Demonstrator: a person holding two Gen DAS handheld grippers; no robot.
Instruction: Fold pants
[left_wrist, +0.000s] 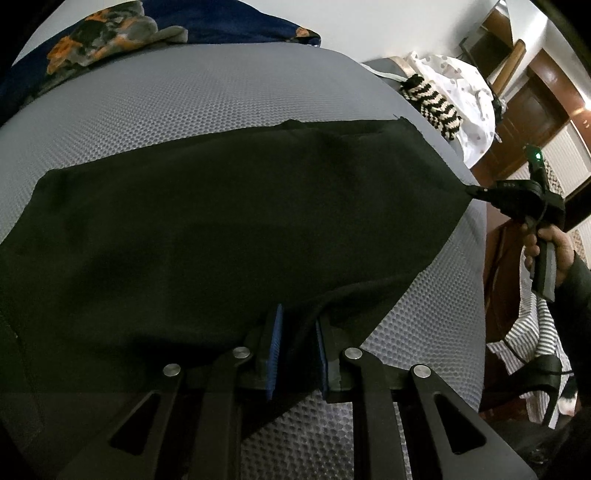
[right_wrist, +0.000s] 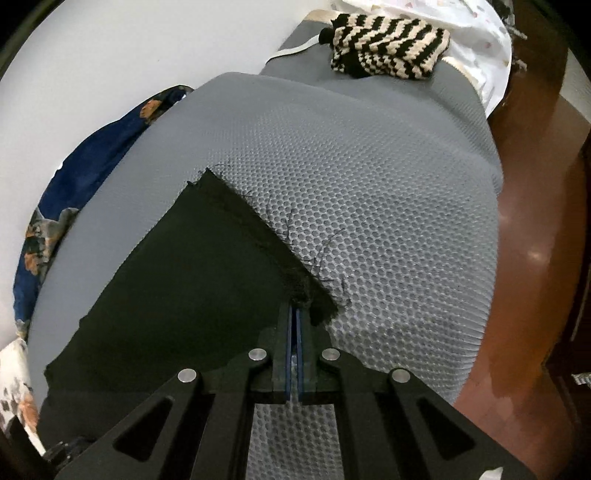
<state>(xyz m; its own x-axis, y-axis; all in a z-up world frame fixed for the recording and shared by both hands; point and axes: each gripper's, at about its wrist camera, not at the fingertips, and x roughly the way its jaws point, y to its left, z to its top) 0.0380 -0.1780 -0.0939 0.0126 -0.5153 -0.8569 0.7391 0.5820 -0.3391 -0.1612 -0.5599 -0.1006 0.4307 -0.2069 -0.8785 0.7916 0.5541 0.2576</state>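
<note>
Black pants (left_wrist: 221, 221) lie spread on a grey mesh mattress (left_wrist: 184, 96). My left gripper (left_wrist: 298, 317) has blue pads with a bunched fold of the near edge of the pants between them. My right gripper (right_wrist: 295, 308) is shut on the frayed hem corner of the pants (right_wrist: 207, 266), pulling it taut just above the mattress (right_wrist: 369, 184). The right gripper also shows in the left wrist view (left_wrist: 476, 192) at the far right corner of the cloth, held by a hand.
A black-and-cream striped knit (right_wrist: 388, 48) and a white cloth (left_wrist: 465, 92) lie at the mattress end. A dark blue floral cloth (left_wrist: 110, 33) lies along the far side. Brown wooden floor (right_wrist: 535, 258) and furniture are on the right.
</note>
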